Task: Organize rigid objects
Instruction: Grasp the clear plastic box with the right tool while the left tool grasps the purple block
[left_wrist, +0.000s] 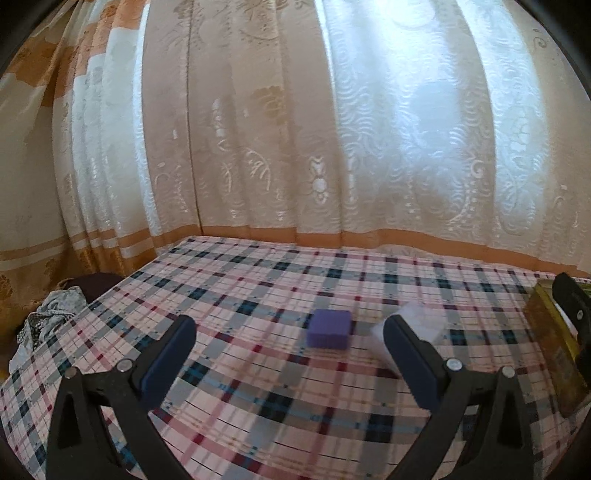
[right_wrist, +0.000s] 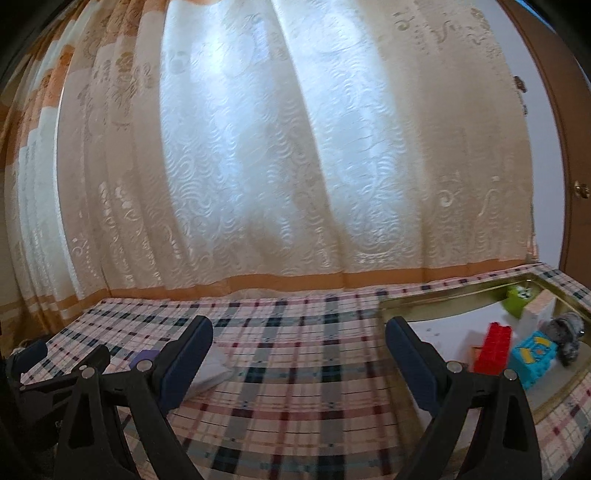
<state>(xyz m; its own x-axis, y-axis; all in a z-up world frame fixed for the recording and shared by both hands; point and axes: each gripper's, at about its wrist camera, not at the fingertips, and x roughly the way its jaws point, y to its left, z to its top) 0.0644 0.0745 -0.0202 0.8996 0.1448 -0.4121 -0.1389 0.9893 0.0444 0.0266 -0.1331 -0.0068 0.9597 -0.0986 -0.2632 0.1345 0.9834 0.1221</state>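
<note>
1. done so far, judging by what lies where: the gold-rimmed tray at the right end of the tabletop already holds a batch of items: a red brick block, a blue printed cube, a green cube, a white box and a grey lumpy thing i can't id. they sit bunched at the tray's far right; the near-left part of the tray looks bare.
2. left to do: a purple block lies alone on the plaid cloth, well apart from the tray. just beside it on the right is a pale white/clear piece, blurred, can't tell what it is; prob. also needs to go in.
3. left tool: jaws wide apart, holding nothing, pointing toward the purple block, which sits ahead and between the jaw lines, not touched.
4. right tool: jaws apart too, empty, hovering over the cloth w/ the tray's left rim at its right jaw. in its view the purple block peeks out behind the left jaw.
5. est. progress: most of the way, approx. two items out vs. five in. can't see the whole tabletop, so more strays are poss.
6. next, as a guess: left tool closes on the purple block, then carries it over to the tray.
</note>
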